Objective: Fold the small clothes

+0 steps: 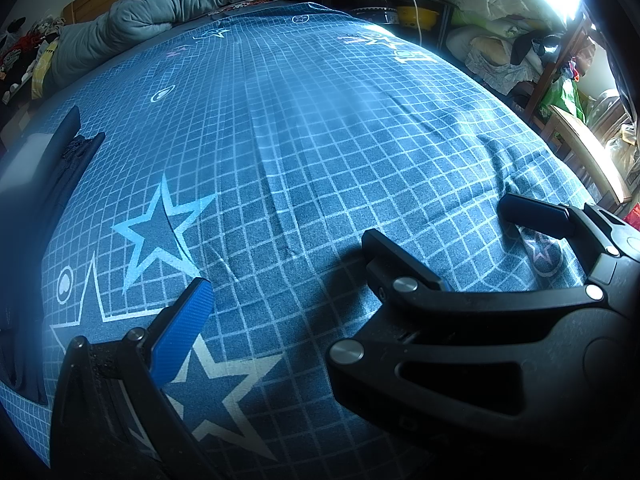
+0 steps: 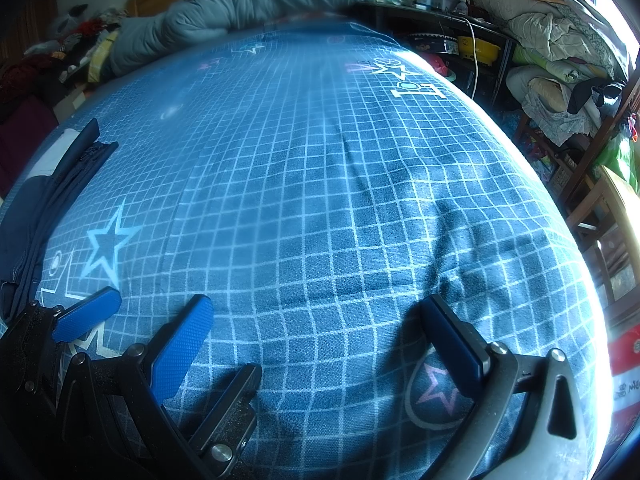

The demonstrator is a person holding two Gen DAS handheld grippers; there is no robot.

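Both grippers hang spread wide and empty over the blue grid-and-star bedsheet (image 2: 320,200): the right gripper (image 2: 316,344) nearest, the left gripper (image 2: 86,314) beside it. The dark navy garment (image 2: 44,192) lies along the sheet's left edge; a grey quilt (image 2: 248,4) is bunched farthest back.

Dark navy garment (image 2: 48,196) lying flat at bed's left edge, ungrasped.

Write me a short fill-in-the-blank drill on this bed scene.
1. The bedsheet is printed with a white grid and ___.
2. The dark garment lies at the sheet's ___ edge.
3. The quilt bunched at the bed's far end is ___ in colour.
Missing words: stars; left; grey.
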